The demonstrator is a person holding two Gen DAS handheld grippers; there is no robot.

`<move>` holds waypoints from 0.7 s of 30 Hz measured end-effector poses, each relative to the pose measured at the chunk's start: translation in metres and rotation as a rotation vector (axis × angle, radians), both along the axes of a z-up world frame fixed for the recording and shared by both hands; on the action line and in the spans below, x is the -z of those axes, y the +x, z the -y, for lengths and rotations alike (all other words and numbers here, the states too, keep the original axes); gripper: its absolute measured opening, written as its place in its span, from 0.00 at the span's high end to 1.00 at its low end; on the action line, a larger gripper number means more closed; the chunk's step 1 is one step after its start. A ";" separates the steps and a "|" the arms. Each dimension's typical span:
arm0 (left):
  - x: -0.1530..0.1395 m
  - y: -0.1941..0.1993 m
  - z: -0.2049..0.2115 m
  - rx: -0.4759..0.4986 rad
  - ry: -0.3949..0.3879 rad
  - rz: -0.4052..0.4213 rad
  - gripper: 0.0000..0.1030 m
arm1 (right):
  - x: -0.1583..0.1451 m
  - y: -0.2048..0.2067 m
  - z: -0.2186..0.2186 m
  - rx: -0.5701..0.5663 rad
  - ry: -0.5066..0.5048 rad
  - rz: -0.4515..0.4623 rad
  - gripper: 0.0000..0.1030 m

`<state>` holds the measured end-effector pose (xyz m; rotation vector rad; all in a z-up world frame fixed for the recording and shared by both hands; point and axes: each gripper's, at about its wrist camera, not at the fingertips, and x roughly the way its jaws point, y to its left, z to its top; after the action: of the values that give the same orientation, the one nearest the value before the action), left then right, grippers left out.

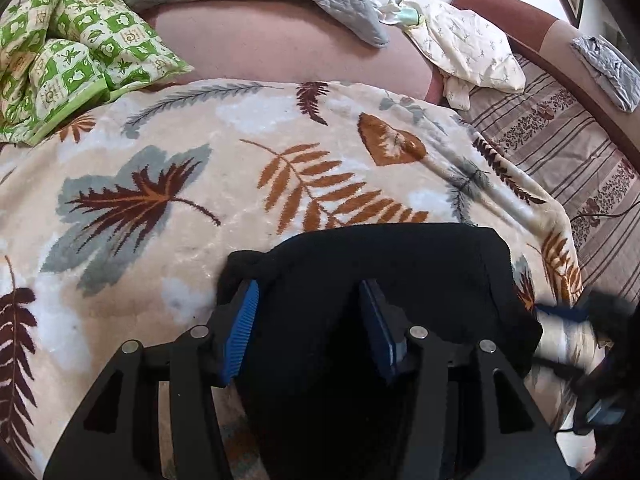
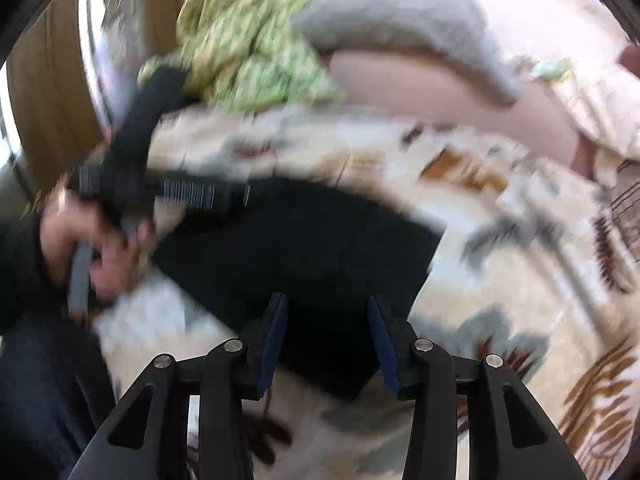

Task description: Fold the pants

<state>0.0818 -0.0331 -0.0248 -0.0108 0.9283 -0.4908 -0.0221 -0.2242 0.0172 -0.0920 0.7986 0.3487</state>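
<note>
Leaf-patterned blanket [image 1: 168, 168] lies under the folded black pants [image 1: 392, 264], which sit between both spread tongs, left gripper [image 1: 308, 320] and right gripper [image 2: 328, 332], neither pinching cloth.

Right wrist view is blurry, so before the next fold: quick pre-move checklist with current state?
1. Black pants lie on the leaf-print blanket: ok.
2. Left gripper jaws apart, not clamped on the fabric: ok.
3. Right gripper jaws apart over the pants: ok.
4. Pants lying flat and smooth: cannot tell, fabric too dark.
5. Green pillow clear of the pants: ok.
6. Right wrist view sharp: not ok.
</note>
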 end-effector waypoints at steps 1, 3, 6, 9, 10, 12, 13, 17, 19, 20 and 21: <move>0.000 0.000 0.000 0.000 -0.001 -0.001 0.49 | -0.008 0.003 0.002 0.027 0.003 0.041 0.56; 0.000 0.000 0.000 -0.001 -0.003 -0.004 0.49 | -0.021 0.019 0.004 0.106 -0.014 0.112 0.53; 0.000 0.000 0.000 -0.001 -0.002 -0.004 0.49 | -0.015 0.049 0.007 0.151 0.029 0.083 0.53; 0.000 0.000 -0.001 -0.001 -0.004 -0.004 0.49 | 0.027 0.076 0.003 0.131 0.020 -0.081 0.53; 0.001 0.000 0.000 -0.001 0.004 -0.010 0.49 | 0.045 0.079 0.002 0.120 0.010 -0.126 0.51; 0.000 0.000 0.000 -0.001 0.004 -0.006 0.49 | 0.049 0.076 0.010 0.148 0.040 -0.091 0.38; 0.000 0.000 0.000 -0.002 0.002 -0.005 0.49 | 0.051 0.079 0.018 0.183 0.072 -0.123 0.34; 0.000 0.000 0.000 -0.003 0.000 -0.006 0.49 | 0.058 0.081 0.036 0.210 0.188 -0.174 0.26; 0.000 0.000 -0.001 -0.003 -0.004 -0.007 0.49 | 0.052 0.076 0.032 0.209 0.152 -0.147 0.26; 0.000 0.000 -0.001 -0.004 -0.006 -0.007 0.49 | 0.048 0.072 0.030 0.217 0.125 -0.121 0.26; 0.000 0.000 -0.001 -0.005 -0.008 -0.009 0.49 | 0.040 0.068 0.029 0.228 0.100 -0.089 0.26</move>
<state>0.0816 -0.0325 -0.0243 -0.0230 0.9349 -0.4898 0.0463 -0.2535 -0.0229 0.1085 0.8692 0.1773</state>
